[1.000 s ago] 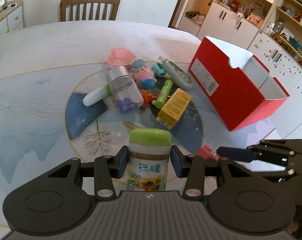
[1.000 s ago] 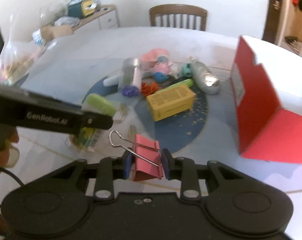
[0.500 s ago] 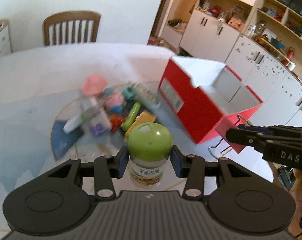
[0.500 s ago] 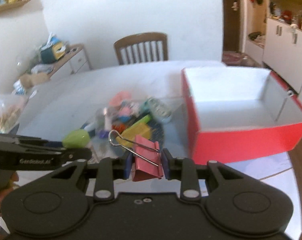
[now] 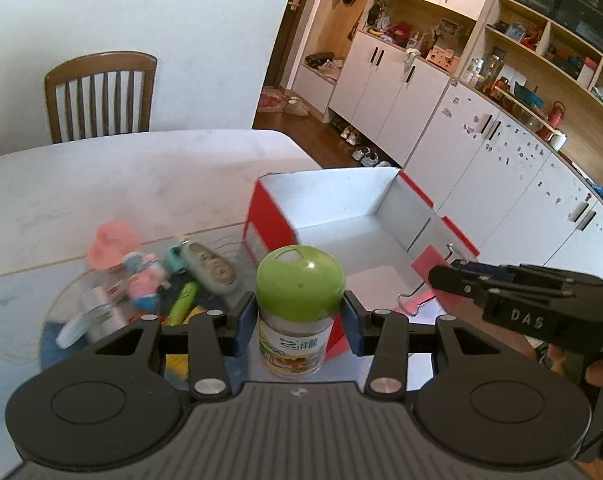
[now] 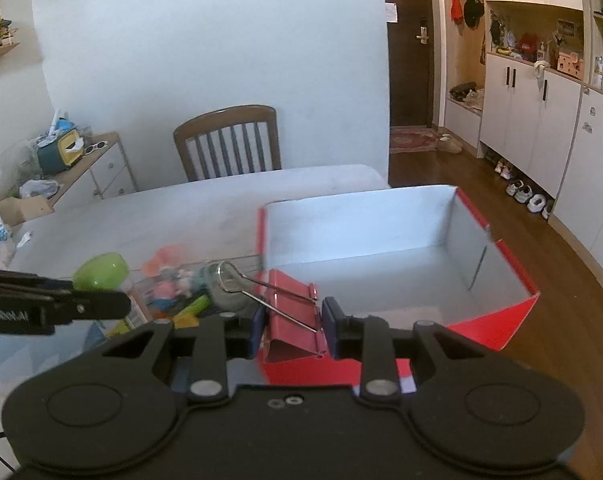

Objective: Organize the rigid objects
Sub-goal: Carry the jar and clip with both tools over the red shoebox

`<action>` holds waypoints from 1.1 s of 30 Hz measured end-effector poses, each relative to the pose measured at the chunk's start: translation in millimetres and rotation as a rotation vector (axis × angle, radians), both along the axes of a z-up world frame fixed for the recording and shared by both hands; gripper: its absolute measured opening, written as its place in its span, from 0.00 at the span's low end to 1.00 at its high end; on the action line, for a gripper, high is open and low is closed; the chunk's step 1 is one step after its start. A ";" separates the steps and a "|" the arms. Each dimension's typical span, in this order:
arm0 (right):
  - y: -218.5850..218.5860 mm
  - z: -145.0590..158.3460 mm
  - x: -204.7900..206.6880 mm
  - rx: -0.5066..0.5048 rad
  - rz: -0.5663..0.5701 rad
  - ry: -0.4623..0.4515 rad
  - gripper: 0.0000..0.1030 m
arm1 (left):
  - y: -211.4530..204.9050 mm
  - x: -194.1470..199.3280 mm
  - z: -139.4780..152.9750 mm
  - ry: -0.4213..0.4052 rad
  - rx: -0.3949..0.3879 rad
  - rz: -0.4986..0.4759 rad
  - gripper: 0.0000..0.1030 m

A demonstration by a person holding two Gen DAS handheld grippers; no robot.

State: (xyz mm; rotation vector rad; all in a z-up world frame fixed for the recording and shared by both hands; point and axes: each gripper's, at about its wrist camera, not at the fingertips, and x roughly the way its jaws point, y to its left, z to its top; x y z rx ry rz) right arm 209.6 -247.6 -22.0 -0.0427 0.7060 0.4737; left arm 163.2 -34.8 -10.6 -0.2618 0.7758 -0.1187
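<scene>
Your left gripper [image 5: 299,314] is pinching the green-capped jar [image 5: 297,312] by its neck just under the cap, pads on both sides, jar upright and clear of the table [image 5: 121,176], so it can go down base first. Your right gripper [image 6: 293,320] is clamped on the pink binder clip [image 6: 291,320], pads on its flat sides, wire handles pointing to 10 o'clock, which leaves the clip free to fall out cleanly. The red box [image 6: 497,328] sits open at 1 o'clock from both grippers, white inside and seemingly with nothing in it; the clip hangs over its near wall. The rest of the pile [image 5: 161,280] (pink cup, toy figure, green tube, grey case) lies at 10 o'clock on the table, unsorted. Likely step: carrying both to the box. Watch that the jar doesn't tip on release
</scene>
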 end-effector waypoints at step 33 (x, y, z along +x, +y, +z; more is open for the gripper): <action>-51.7 -82.3 154.1 -0.159 0.200 0.147 0.29 | -115.4 232.0 -88.0 0.299 0.069 0.049 0.43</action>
